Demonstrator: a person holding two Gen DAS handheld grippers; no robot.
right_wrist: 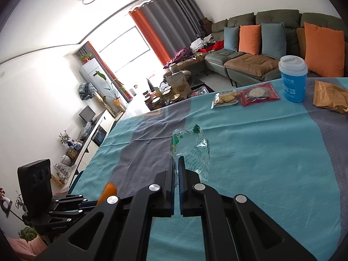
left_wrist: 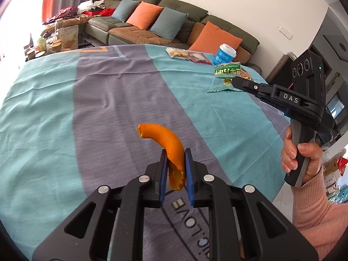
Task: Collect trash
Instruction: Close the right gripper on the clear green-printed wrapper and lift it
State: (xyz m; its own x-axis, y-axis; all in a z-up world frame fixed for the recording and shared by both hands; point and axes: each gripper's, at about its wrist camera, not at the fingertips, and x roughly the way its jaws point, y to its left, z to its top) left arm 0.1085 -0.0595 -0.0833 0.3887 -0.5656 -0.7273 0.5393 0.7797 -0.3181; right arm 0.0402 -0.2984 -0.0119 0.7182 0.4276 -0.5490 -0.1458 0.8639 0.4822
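- Orange peel point(left_wrist: 171, 152) is pinched in the left gripper point(left_wrist: 176, 158) jaws, clear of the counter point(left_wrist: 65, 108).
- The right gripper point(right_wrist: 176, 163) jaws clamp a green-printed wrapper point(right_wrist: 195, 150), also lifted.
- Both pickups look done; next comes carrying them to a bin, none visible.
- Farther off, a blue cup point(right_wrist: 293, 80) and 3 snack packets remain.

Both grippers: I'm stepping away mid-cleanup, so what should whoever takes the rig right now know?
Left gripper: shut on a curved orange peel, lifted off the teal and grey tablecloth.
Right gripper: shut on a crumpled clear plastic wrapper with green print.
Done: both pieces picked up.
Left: bin them; no bin is in view. Blue paper cup with white lid and three snack packets remain at the far edge.
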